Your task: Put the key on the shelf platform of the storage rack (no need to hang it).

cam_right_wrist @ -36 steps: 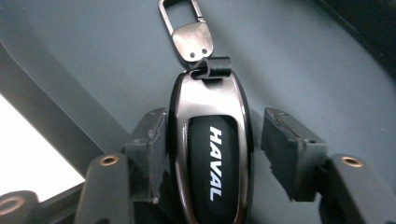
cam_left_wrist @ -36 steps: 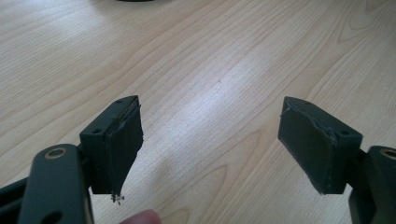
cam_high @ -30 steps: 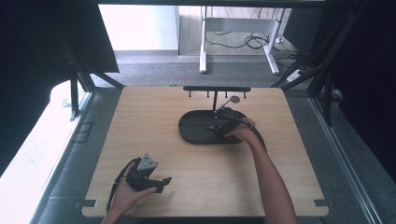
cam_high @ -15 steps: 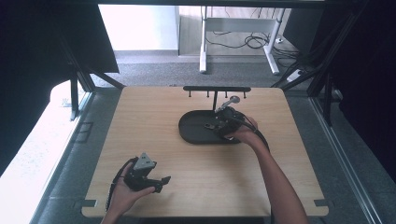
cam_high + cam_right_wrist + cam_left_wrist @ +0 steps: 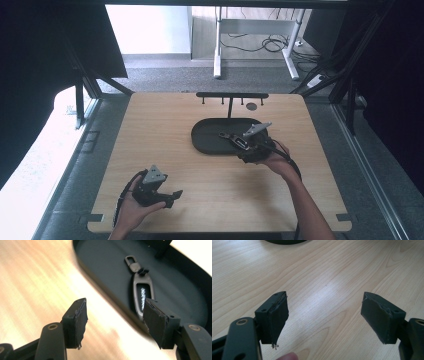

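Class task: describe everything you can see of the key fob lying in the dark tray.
The key fob is a slim, dark, elongated oval that looks like plastic, with a pale patterned strip down its middle and a small metal clasp at its far end. It lies flat on the floor of the tray, near the rim. The open right hand-held gripper hovers in front; nothing grips the fob.

Bare desk (image 5: 150,130) lies open left of the tray (image 5: 205,142); behind the tray, the hook rack (image 5: 231,95) blocks the far side.
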